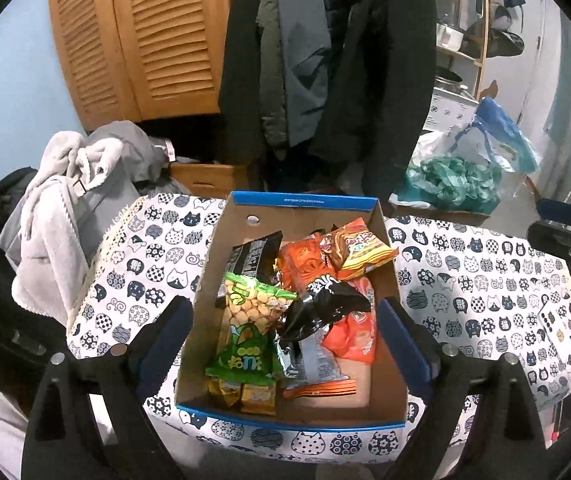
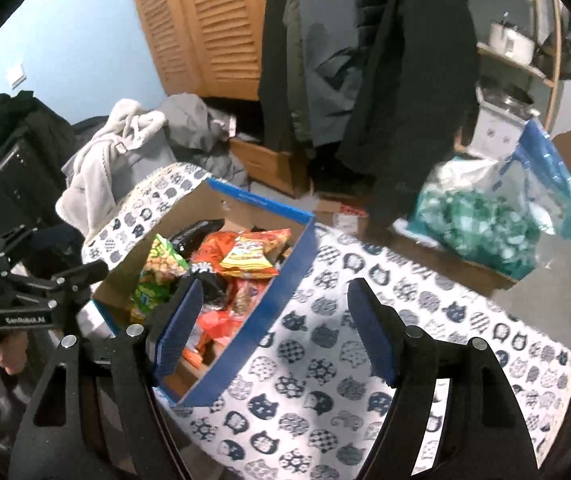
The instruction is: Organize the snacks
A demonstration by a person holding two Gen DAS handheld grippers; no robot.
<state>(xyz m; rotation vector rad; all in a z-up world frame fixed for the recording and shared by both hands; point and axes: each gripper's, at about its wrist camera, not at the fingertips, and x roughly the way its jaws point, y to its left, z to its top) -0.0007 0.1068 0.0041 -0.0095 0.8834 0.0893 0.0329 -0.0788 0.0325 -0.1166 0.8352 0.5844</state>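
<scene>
A blue-rimmed cardboard box [image 1: 389, 276] [image 2: 285, 280] sits on a table with a cat-print cloth [image 1: 485, 292] [image 2: 325, 360]. It holds several snack bags: a green corn-puff bag [image 1: 247, 320] [image 2: 157, 272], a black bag [image 1: 325, 308], an orange bag [image 1: 301, 264] and a yellow-orange bag [image 1: 361, 250] [image 2: 253, 252]. My left gripper [image 1: 285, 312] is open and empty, held above the box with a finger over each side. My right gripper [image 2: 273, 308] is open and empty, above the box's right wall. The left gripper's body also shows in the right wrist view [image 2: 37, 292].
Coats [image 1: 325, 60] hang behind the table before a wooden louvred door [image 1: 145, 40]. A pile of grey clothes [image 1: 77, 200] lies at the left. A clear bag of green items [image 1: 457, 180] [image 2: 485, 232] sits at the back right, near shelves [image 1: 461, 32].
</scene>
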